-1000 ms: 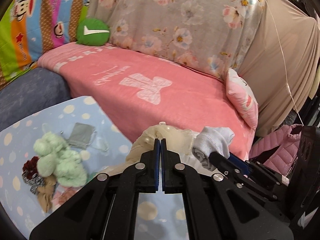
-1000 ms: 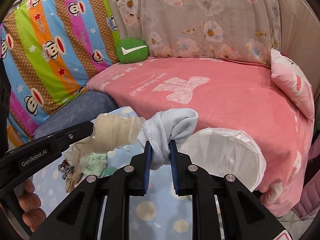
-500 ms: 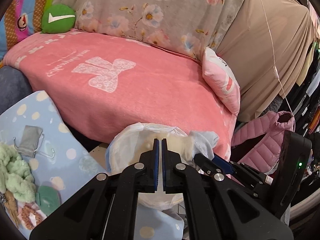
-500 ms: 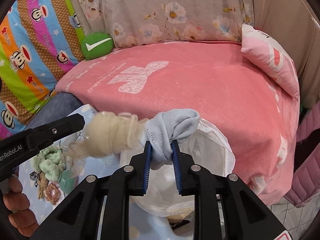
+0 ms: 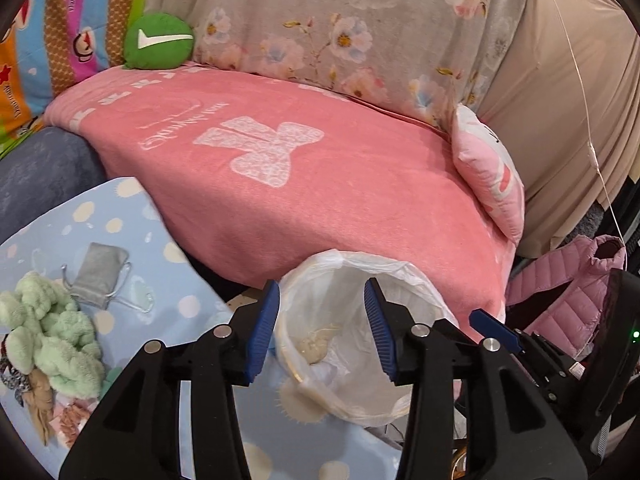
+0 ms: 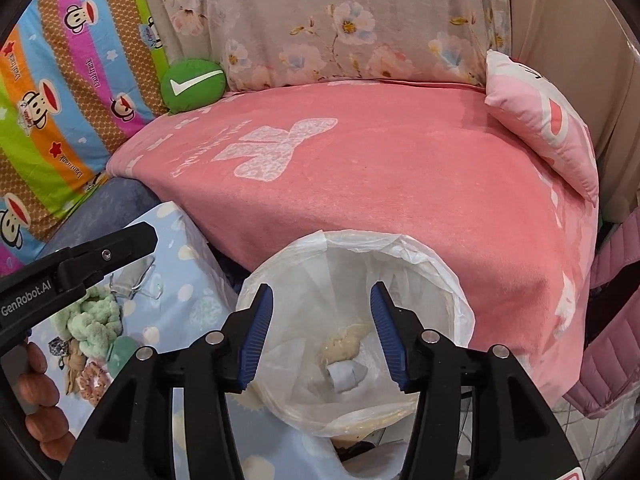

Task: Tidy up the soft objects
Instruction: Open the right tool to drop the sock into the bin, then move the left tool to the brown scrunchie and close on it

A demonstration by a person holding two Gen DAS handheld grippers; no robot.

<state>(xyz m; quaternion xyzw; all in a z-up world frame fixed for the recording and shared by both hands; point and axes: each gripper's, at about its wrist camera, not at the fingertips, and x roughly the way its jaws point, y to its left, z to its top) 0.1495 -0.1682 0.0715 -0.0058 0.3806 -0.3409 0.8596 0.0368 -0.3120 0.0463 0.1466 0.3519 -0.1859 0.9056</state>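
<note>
A bin lined with a white plastic bag [image 5: 416,276] [image 6: 452,280] stands between the dotted blue cloth and the pink sofa. Inside it lie a cream fluffy piece [image 5: 318,344] [image 6: 346,342] and a pale grey sock [image 6: 347,376]. My left gripper [image 5: 322,328] hangs over the bin's mouth, its jaws opening with nothing between them. My right gripper [image 6: 322,332] is above the same bin, jaws also opening and empty. On the cloth to the left lie a green fluffy pile [image 5: 52,336] [image 6: 90,318], a grey pouch [image 5: 100,276] and small brownish and patterned pieces [image 5: 40,404] [image 6: 92,378].
The pink blanket [image 5: 300,184] covers the sofa behind the bin, with a green round cushion [image 5: 158,42] at its back left and a pink pillow [image 5: 490,172] at its right. A pink padded jacket [image 5: 568,300] lies right of the bin. A hand [image 6: 38,396] holds the left gripper.
Both grippers moved from over the cloth to above the bin and opened. The cream piece and the grey sock left the jaws and now lie in the bag.
</note>
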